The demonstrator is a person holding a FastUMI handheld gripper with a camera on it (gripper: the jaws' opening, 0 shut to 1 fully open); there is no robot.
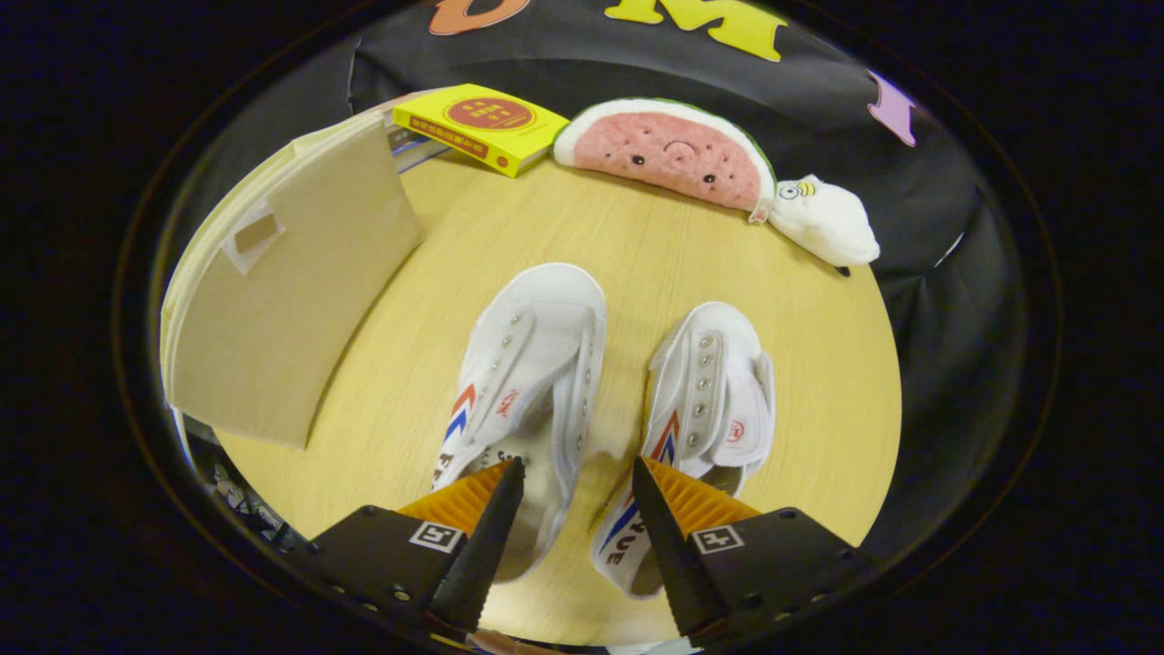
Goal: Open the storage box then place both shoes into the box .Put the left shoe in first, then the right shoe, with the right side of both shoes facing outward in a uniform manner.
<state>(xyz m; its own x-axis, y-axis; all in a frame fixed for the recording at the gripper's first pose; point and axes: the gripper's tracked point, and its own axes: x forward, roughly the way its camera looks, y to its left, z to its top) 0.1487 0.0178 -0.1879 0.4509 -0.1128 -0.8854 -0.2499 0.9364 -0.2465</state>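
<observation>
Fingers parted and holding nothing, the gripper (577,473) hovers above the heels of two white shoes lying side by side on a wooden table (818,364). One shoe (532,364) lies just ahead of the left finger, the other shoe (714,391) ahead of the right. To their left stands the storage box (282,300), its cardboard flap shut. Judged from this, the opening step is not yet done; the next move calls for swinging left to the flap's cut-out. Beyond lie a yellow book (482,123) and a watermelon plush (668,150).
</observation>
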